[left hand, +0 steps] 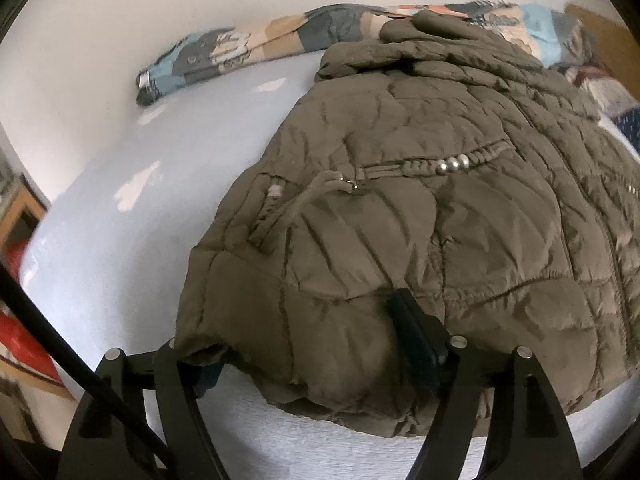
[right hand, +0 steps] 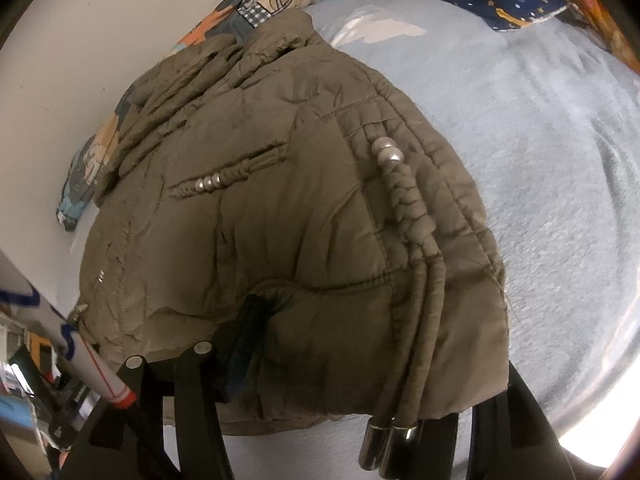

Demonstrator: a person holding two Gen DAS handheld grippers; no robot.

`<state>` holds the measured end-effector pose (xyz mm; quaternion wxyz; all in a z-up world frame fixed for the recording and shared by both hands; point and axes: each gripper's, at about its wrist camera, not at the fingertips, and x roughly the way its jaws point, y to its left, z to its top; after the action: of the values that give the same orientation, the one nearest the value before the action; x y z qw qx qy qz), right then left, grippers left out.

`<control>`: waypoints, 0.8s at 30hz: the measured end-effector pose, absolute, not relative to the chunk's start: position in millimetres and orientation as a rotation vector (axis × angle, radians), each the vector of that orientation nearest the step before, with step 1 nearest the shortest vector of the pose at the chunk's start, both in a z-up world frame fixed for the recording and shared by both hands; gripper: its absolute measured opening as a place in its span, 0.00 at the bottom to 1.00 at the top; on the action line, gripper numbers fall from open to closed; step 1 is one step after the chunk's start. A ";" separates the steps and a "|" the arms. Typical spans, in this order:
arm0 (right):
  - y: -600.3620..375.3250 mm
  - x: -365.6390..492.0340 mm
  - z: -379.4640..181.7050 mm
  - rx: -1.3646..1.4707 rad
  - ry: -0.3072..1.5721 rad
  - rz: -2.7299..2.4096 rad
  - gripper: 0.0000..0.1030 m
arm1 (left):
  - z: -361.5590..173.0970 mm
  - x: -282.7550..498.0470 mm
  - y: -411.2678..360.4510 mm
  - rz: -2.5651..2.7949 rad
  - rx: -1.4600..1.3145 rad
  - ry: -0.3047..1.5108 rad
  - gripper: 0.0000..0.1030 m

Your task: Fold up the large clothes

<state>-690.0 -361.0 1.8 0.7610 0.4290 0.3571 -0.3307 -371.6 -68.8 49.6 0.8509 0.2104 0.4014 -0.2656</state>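
My left wrist camera looks steeply down and forward over the jacket (left hand: 420,208) from its near left hem, very close, with the wall behind. My right wrist camera looks the same way from the near right hem, also close. Both views share the jacket top, the patterned blanket (left hand: 224,52) and the bed (right hand: 540,140).

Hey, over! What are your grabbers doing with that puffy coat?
Left gripper and right gripper: jaws apart astride the hem. Olive-brown quilted jacket folded on the pale blue bed sheet. Nothing in the way.
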 end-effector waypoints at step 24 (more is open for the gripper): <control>-363.6 -702.1 -0.5 0.982 0.724 -0.706 0.49 | 48.0 -372.1 -70.1 -0.588 0.433 0.841 0.63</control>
<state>-702.1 -363.6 -0.6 0.7618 0.4514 0.3327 -0.3243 -372.1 -70.1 48.0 0.8488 0.2056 0.3993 -0.2792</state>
